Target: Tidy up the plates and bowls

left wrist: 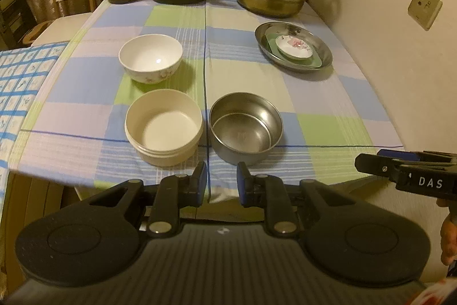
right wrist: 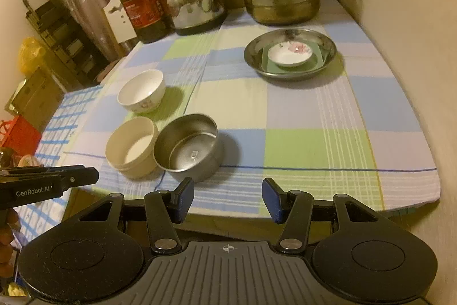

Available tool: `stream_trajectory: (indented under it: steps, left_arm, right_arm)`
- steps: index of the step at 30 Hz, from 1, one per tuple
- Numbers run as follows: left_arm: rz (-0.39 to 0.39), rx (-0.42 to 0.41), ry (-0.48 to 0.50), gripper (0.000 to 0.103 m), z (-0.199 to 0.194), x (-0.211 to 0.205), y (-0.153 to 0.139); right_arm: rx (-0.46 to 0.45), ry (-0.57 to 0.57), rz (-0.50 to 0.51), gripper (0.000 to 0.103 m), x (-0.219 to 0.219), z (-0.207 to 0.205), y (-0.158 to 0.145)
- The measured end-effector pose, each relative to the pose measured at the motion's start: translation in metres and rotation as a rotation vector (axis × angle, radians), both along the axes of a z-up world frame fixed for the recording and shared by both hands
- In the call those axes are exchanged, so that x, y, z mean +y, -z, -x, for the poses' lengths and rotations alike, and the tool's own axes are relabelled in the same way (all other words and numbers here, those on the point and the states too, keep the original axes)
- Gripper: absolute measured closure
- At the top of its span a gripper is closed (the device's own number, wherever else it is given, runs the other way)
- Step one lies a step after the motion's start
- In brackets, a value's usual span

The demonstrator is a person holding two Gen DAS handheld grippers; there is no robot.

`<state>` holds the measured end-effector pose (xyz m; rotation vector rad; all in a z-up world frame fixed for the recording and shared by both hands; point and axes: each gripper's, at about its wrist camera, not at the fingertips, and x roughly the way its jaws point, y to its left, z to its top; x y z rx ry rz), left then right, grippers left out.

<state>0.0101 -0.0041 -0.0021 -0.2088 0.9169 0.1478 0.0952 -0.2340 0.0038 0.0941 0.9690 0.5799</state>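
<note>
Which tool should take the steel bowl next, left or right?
Probably the left tool: open and empty, it sits just before the steel bowl. The right tool, also open, faces bare cloth to the bowl's right.

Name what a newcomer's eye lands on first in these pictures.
Three empty bowls cluster at the near edge of the checked cloth: a steel bowl touching a cream tub, a floral white bowl behind them. Farther right, a steel plate holds a stacked green dish and small saucer. Both grippers hover open, empty.
</note>
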Motion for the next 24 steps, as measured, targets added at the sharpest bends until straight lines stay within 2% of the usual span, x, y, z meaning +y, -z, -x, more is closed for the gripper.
stream_trajectory:
  steps: [14,24]
  left_arm:
    - [-0.022,0.004,-0.104,0.084,0.012,-0.013,0.000]
    - [-0.037,0.001,-0.133,0.084,0.016,-0.025,0.001]
  right_arm:
    - [0.025,-0.084,-0.015,0.050,-0.005,-0.004,0.009]
    - [-0.003,-0.121,-0.031,0.050,-0.010,-0.004,0.009]
